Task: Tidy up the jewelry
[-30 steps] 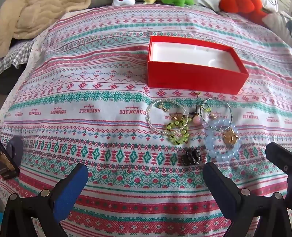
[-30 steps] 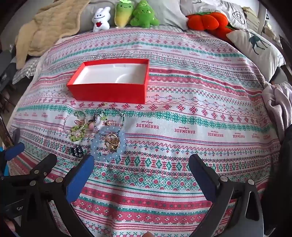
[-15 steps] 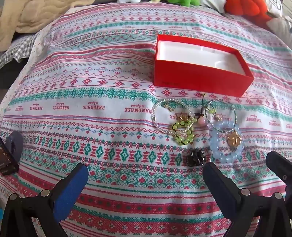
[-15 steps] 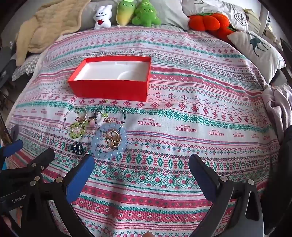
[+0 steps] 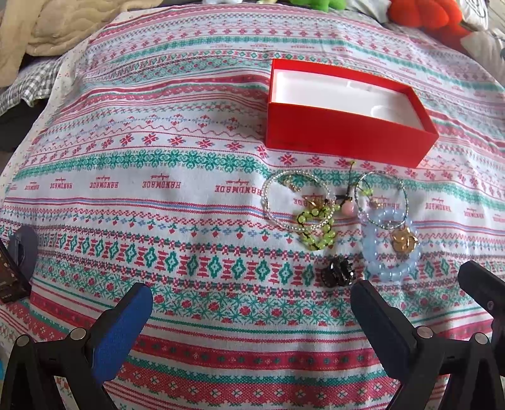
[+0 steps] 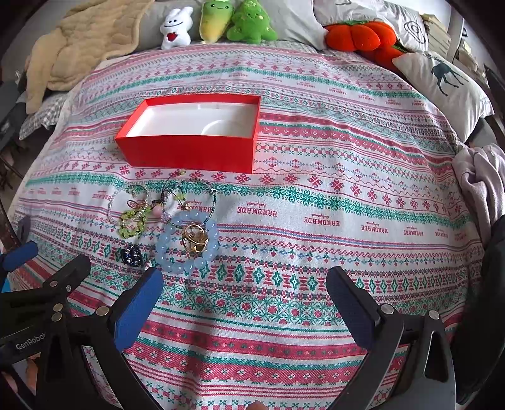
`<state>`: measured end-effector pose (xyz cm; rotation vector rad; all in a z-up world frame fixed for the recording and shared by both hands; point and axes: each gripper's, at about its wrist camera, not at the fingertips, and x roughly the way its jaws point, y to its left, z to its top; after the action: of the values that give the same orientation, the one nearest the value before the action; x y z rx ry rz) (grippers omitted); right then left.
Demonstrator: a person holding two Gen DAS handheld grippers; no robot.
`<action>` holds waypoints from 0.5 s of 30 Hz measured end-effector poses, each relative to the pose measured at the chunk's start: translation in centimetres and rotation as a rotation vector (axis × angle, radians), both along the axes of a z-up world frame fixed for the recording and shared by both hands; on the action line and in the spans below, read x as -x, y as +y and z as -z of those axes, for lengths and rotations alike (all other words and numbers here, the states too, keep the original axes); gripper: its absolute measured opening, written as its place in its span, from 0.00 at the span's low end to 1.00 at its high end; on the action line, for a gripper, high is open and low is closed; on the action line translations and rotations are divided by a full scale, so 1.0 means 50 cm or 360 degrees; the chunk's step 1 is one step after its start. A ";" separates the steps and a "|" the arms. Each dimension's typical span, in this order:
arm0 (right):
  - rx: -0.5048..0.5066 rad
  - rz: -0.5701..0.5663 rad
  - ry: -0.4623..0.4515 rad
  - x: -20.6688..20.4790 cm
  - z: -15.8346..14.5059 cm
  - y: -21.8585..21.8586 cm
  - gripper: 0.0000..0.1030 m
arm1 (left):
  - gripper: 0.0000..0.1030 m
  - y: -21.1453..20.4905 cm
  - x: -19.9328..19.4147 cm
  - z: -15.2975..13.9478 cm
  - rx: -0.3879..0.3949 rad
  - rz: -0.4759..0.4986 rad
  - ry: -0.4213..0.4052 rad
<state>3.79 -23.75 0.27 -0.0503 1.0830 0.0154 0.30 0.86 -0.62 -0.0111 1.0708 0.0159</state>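
An open red box (image 5: pixel 344 132) (image 6: pixel 189 154) with a white empty inside stands on the patterned bedspread. In front of it lies a heap of jewelry: a pale blue bead bracelet (image 5: pixel 389 249) (image 6: pixel 186 241) with a gold piece (image 5: pixel 404 241) (image 6: pixel 194 238) in it, a green bead bracelet (image 5: pixel 317 225) (image 6: pixel 132 222), thin beaded rings (image 5: pixel 295 202), a pink bead (image 5: pixel 348 208) and a dark clip (image 5: pixel 337 276) (image 6: pixel 132 254). My left gripper (image 5: pixel 249 318) is open, below the heap. My right gripper (image 6: pixel 244 302) is open, below and right of it.
A beige blanket (image 6: pixel 79 47) lies at the back left. Plush toys (image 6: pixel 217 20), an orange plush (image 6: pixel 363 36) and a deer pillow (image 6: pixel 442 85) line the far edge. A lilac cloth (image 6: pixel 479 183) sits at the right edge. A dark object (image 5: pixel 12 274) rests at the bed's left edge.
Both grippers have come closer to the jewelry heap and the box, which now look larger and sit more toward the middle of each view. Both stay open.
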 end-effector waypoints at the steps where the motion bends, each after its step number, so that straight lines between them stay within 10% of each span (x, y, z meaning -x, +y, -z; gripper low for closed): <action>1: -0.0001 0.0001 -0.0001 0.000 0.000 0.000 1.00 | 1.00 0.000 0.000 0.000 0.0001 0.0000 0.0000; 15: 0.0000 0.0007 0.0004 -0.001 0.000 0.001 1.00 | 1.00 -0.005 0.001 0.001 0.0005 0.0006 0.0007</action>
<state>3.84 -23.69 0.25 -0.0476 1.0855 0.0117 0.26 0.63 -0.66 -0.0118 1.0754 0.0111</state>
